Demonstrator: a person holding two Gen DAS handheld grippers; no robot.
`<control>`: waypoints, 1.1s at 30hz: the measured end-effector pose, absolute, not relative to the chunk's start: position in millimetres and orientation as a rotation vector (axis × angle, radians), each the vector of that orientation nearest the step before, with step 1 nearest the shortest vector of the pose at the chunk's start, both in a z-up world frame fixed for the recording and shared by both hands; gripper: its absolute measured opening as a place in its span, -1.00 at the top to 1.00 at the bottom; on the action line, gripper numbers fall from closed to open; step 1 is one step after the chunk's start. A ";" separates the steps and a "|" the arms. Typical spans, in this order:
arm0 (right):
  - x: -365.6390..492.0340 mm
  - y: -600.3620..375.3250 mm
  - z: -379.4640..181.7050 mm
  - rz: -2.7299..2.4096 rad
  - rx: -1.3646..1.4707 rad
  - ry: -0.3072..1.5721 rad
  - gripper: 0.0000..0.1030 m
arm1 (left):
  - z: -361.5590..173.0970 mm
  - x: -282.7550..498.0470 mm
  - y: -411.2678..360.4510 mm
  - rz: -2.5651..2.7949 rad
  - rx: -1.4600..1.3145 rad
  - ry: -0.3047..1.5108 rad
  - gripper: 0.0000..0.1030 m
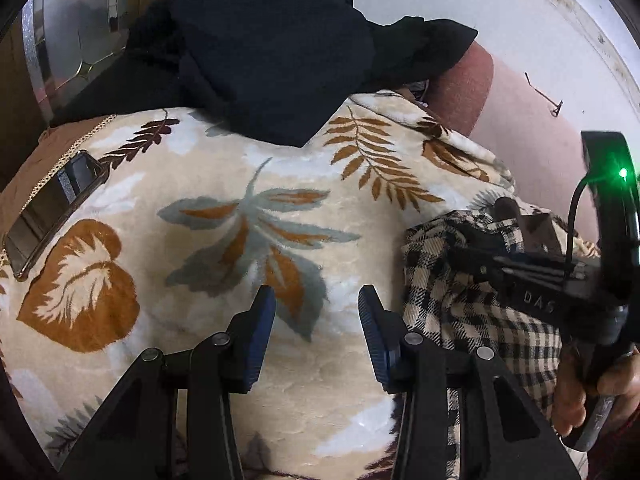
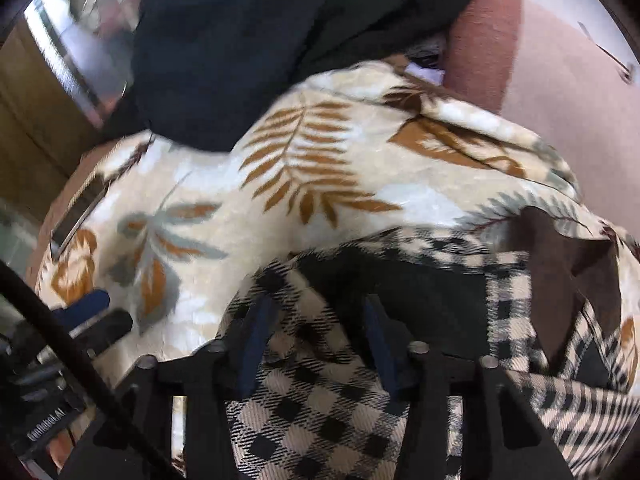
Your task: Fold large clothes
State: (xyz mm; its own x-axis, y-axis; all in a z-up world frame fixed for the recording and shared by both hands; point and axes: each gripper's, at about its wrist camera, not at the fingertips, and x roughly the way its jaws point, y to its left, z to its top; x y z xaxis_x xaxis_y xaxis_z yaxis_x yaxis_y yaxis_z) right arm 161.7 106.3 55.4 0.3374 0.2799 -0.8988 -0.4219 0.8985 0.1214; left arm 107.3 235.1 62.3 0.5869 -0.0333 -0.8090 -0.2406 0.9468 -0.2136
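Over a leaf-print blanket (image 1: 224, 184), the left gripper (image 1: 316, 320) hangs with fingers spread and empty while the right gripper (image 2: 312, 340) straddles the checked garment (image 2: 304, 412) (grip unclear through blur), which could slip free.

A checked garment (image 2: 320, 408), bunched on a leaf-patterned blanket

The garment is woven in a cream and black check, with a solid black panel (image 2: 400, 292) showing where it is rumpled open. It lies crumpled rather than flat, heaped in loose folds with edges turned over, on the near right part of a cream blanket (image 1: 224, 216) printed with brown and grey leaves. In the left wrist view the same checked cloth (image 1: 472, 320) sits at the right edge of the blanket. A dark brown piece (image 2: 560, 264) shows just beside it; whether it belongs to the garment cannot be told.
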 end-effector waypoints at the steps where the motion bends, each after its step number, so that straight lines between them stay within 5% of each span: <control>1: 160.8 106.8 57.2 0.467 -0.150 1.147 0.81 | 62.7 107.5 235.0 0.123 -0.317 0.937 0.18; 9: 186.2 121.9 92.1 0.398 -0.147 1.074 0.87 | 60.4 110.9 237.1 0.126 -0.325 0.934 0.18; 20: 221.6 127.1 42.7 0.314 -0.135 1.154 0.84 | 56.8 114.2 226.2 0.102 -0.290 0.951 0.18; 22: 211.3 106.6 62.2 0.324 -0.085 1.121 0.70 | 58.5 111.8 219.3 0.083 -0.277 0.946 0.18; 24: 192.5 73.0 90.8 0.325 -0.057 1.063 0.15 | 59.4 108.3 207.7 0.060 -0.247 0.943 0.18; 28: 157.0 -21.5 126.2 0.186 -0.093 1.004 0.02 | 54.9 105.2 185.4 0.001 -0.213 0.952 0.18; 33: 131.4 -158.5 100.9 -0.113 -0.067 1.118 0.06 | 43.0 104.6 155.0 -0.046 -0.149 0.967 0.18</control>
